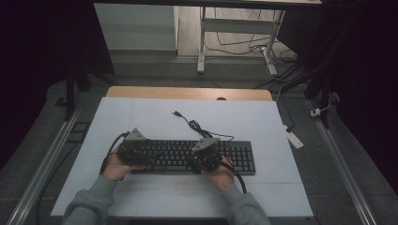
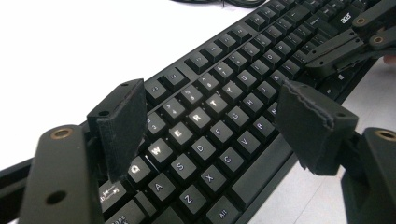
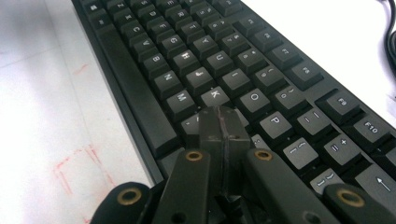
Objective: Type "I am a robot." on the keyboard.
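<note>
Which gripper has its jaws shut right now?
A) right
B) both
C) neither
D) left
A: in its own view the right gripper has its pads pressed together with nothing between them, tips over the keyboard near K, while the left gripper stands wide open above the QWERTY keys.

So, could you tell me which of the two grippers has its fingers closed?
The right gripper: its fingers are pressed together over the keyboard near the K key, while the left gripper has its fingers spread wide.
</note>
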A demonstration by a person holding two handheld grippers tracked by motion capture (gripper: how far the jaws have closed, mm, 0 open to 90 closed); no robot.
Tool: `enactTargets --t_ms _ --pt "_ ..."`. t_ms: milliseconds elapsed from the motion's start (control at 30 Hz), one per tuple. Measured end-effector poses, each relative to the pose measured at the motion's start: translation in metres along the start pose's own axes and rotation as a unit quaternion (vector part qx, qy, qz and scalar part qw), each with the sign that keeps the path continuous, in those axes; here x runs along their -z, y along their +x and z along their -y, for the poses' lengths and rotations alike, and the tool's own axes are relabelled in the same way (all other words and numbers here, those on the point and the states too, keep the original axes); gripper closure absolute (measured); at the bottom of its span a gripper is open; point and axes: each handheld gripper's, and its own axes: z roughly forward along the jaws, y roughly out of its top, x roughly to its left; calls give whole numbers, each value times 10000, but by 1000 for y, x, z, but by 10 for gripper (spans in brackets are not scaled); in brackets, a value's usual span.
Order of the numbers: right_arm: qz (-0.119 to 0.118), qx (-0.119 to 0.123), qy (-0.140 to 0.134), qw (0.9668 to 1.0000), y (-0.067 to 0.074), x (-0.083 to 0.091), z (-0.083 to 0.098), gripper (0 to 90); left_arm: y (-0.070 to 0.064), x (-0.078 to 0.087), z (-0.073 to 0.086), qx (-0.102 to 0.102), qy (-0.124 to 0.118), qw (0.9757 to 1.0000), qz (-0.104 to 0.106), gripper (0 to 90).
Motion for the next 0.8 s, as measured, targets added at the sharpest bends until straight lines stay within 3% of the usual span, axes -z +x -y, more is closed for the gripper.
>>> enactTargets --t_ms 300,433,533,633,800 --pt "50 46 7 10000 1 -1 1 896 0 -1 0 4 33 10000 -10 255" --pt "86 42 -369 9993 0 10 -2 888 0 0 0 0 13 10000 -9 255" --pt "258 -26 -570 9980 -2 19 -1 726 0 0 1 24 6 10000 -10 255" --pt "408 -32 -726 9965 -4 28 4 619 0 -1 1 11 21 10000 -17 253" --pt "483 -82 -863 9951 -8 37 11 547 -2 -1 1 -14 23 10000 -31 251"
